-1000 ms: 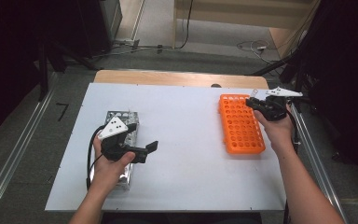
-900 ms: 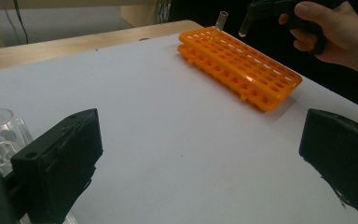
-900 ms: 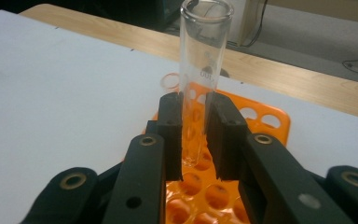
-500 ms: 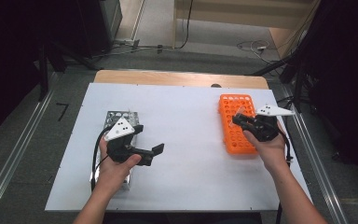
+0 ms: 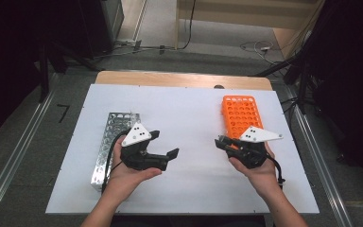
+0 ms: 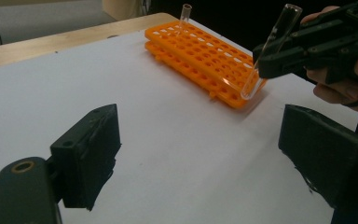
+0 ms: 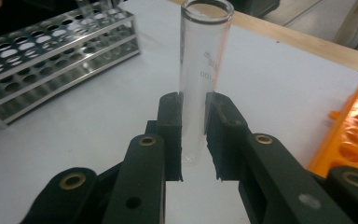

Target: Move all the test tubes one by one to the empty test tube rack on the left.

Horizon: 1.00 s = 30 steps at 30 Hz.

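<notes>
My right gripper (image 5: 220, 142) is shut on a clear glass test tube (image 7: 203, 70), held upright between the pads (image 7: 171, 126). It hovers over the white table just left of the near end of the orange tube rack (image 5: 240, 113). The left gripper view shows that tube (image 6: 271, 51) tilted in the right gripper (image 6: 263, 63). Another tube (image 6: 185, 13) stands at the far end of the orange rack (image 6: 200, 51). My left gripper (image 5: 163, 144) is open to the right of the metal rack (image 5: 109, 139). Its jaws have just been closing a little, with nothing between them.
The white table top (image 5: 189, 113) lies between the two racks and between the grippers. The metal rack (image 7: 51, 60) has several empty holes. A wooden strip (image 5: 179, 79) runs along the table's far edge, with dark floor and cables beyond.
The right gripper carried the tube from above the orange rack toward the near middle of the table. The left gripper shifted right, away from the metal rack.
</notes>
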{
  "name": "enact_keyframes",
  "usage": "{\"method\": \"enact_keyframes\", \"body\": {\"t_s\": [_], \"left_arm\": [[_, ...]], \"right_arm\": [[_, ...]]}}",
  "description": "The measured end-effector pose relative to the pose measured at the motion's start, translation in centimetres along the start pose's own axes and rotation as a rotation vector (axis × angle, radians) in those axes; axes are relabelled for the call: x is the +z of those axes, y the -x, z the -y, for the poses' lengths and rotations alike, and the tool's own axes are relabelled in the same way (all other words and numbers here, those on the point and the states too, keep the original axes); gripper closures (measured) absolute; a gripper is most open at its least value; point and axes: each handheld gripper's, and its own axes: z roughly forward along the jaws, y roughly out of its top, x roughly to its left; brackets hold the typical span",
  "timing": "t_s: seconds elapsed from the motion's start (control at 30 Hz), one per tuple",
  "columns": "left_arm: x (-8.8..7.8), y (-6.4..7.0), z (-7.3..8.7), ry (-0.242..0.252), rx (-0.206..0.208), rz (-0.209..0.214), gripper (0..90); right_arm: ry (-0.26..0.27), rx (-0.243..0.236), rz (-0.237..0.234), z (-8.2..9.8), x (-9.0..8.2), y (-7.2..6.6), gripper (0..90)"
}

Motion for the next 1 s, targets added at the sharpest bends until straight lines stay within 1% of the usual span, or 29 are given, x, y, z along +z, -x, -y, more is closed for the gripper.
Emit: {"method": "enact_keyframes", "body": {"t_s": [0.07,0.1,0.13,0.23,0.27,0.3,0.37,0.5,0.6,0.67,0.8,0.9,0.93,0.97,1.0], "left_arm": [[0.1,0.4,-0.1,0.002,0.002,0.015,16.3],[0.1,0.5,-0.2,0.002,0.011,0.016,18.3],[0.2,0.8,-0.2,0.007,0.010,0.026,20.5],[0.3,1.4,-0.3,0.017,0.029,0.046,25.6],[0.4,1.5,-0.3,0.018,0.039,0.052,28.6],[0.4,1.6,-0.3,0.022,0.040,0.064,31.8],[0.6,1.8,-0.3,0.025,0.052,0.086,36.8],[0.9,2.4,-0.3,0.037,0.064,0.113,46.4],[1.2,2.9,-0.2,0.037,0.082,0.128,50.0],[1.5,3.3,-0.1,0.031,0.097,0.127,52.7],[1.9,3.7,0.0,0.023,0.107,0.131,59.2],[2.3,4.0,0.2,-0.004,0.126,0.113,64.5],[2.4,4.1,0.3,-0.010,0.122,0.110,66.8],[2.4,4.1,0.3,-0.016,0.130,0.109,68.9],[2.5,4.1,0.4,-0.016,0.129,0.114,70.9]], "right_arm": [[-0.010,-0.024,-0.012,0.1,0.3,-1.0,73.9],[-0.013,-0.026,-0.020,0.1,0.5,-1.4,73.9],[-0.018,-0.033,-0.030,0.1,0.7,-1.7,73.9],[-0.034,-0.052,-0.046,0.1,1.5,-2.7,74.0],[-0.036,-0.059,-0.055,0.1,1.8,-3.0,74.0],[-0.040,-0.065,-0.060,0.1,1.9,-3.3,74.0],[-0.042,-0.069,-0.074,0.0,2.2,-3.8,74.0],[-0.054,-0.075,-0.102,-0.1,2.8,-4.9,74.0],[-0.065,-0.084,-0.121,-0.1,3.1,-5.8,74.0],[-0.070,-0.095,-0.129,-0.1,3.3,-6.2,74.0],[-0.080,-0.107,-0.150,0.0,3.6,-7.0,74.0],[-0.081,-0.115,-0.160,-0.1,3.7,-7.6,74.0],[-0.078,-0.119,-0.165,-0.1,3.7,-7.7,73.9],[-0.076,-0.121,-0.167,-0.1,3.7,-7.8,74.0],[-0.075,-0.124,-0.168,-0.1,3.7,-7.8,74.0]]}}
